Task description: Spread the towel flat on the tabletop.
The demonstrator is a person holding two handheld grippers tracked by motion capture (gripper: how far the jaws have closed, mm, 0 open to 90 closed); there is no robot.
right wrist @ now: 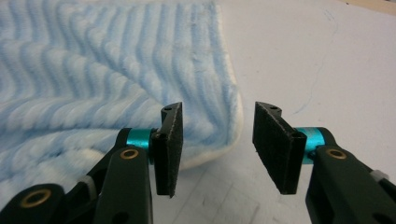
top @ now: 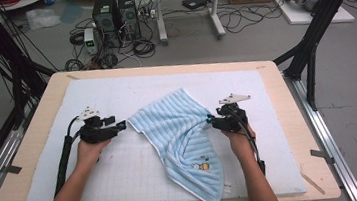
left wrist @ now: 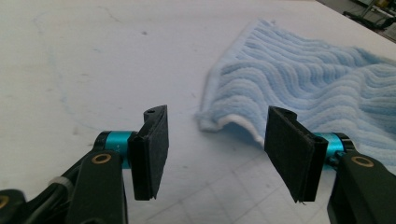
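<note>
Towel lies crumpled on white mat, cluttered floor beyond.

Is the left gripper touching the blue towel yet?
Apart. The left gripper view shows the left gripper open, with bare white mat between its jaws and the towel corner lying just beyond them.

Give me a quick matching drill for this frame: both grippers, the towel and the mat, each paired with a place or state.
Column 1:
1. left gripper
2. right gripper
3. blue towel
4. white mat

Column 2:
a. covers the tabletop, faint grid on it
b. open at the towel's right edge
c. rumpled, cartoon print near its front corner
d. open just short of the towel's left corner

Pairs: 1-d, 2-b, 3-c, 4-a
</note>
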